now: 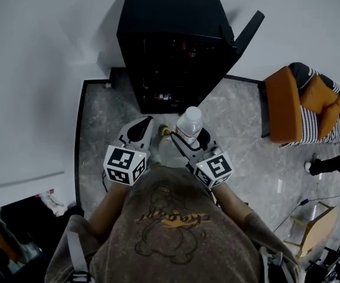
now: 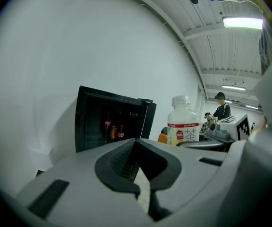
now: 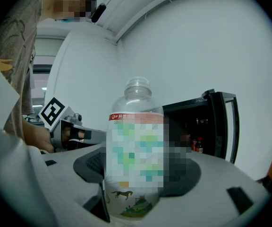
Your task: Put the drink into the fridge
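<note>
While pinched upright in right gripper (image 1: 189, 141), bottle (image 1: 189, 122) shows clear plastic, pale drink, red-banded label, just short of open black fridge (image 1: 170, 46). Left gripper (image 1: 141, 127) alongside, jaws pressed together.

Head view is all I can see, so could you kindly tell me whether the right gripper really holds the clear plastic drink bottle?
Observer: Yes, the right gripper has its jaws closed on the clear plastic drink bottle, which stands upright between them.
Operator: Thank you. Is the left gripper carrying anything?
Observer: No, its jaws are together with nothing between them.
Operator: And does the black mini fridge hold anything?
Observer: Yes, small red-labelled bottles stand inside it.
</note>
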Action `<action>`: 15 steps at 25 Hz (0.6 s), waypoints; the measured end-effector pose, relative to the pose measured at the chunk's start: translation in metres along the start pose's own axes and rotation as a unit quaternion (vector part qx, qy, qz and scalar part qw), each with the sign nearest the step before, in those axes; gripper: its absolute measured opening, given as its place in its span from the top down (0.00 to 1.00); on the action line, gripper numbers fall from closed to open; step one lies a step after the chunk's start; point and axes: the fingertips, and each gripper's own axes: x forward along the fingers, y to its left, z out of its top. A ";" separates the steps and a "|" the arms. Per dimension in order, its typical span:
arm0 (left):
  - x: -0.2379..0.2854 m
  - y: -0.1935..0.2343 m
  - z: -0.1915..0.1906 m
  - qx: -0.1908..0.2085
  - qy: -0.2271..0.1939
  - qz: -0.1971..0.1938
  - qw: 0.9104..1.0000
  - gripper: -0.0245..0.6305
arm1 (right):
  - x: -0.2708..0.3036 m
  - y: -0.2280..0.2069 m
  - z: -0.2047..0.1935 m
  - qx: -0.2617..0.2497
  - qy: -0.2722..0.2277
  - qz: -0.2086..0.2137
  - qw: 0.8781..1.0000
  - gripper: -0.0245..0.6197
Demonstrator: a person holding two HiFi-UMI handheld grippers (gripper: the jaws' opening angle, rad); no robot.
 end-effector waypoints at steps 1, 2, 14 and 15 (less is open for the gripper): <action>0.004 0.004 0.002 0.000 -0.001 0.000 1.000 0.96 | 0.005 -0.004 0.000 0.001 -0.001 0.000 1.000 0.48; 0.007 0.008 0.004 0.000 -0.001 0.001 1.000 0.96 | 0.010 -0.007 0.001 0.001 -0.002 0.001 1.000 0.48; 0.054 0.038 0.021 0.006 0.010 -0.008 1.000 0.96 | 0.066 -0.045 0.004 -0.043 -0.004 0.015 0.999 0.48; 0.058 0.040 0.022 0.006 0.010 -0.008 1.000 0.96 | 0.071 -0.049 0.001 -0.040 -0.004 0.017 0.999 0.48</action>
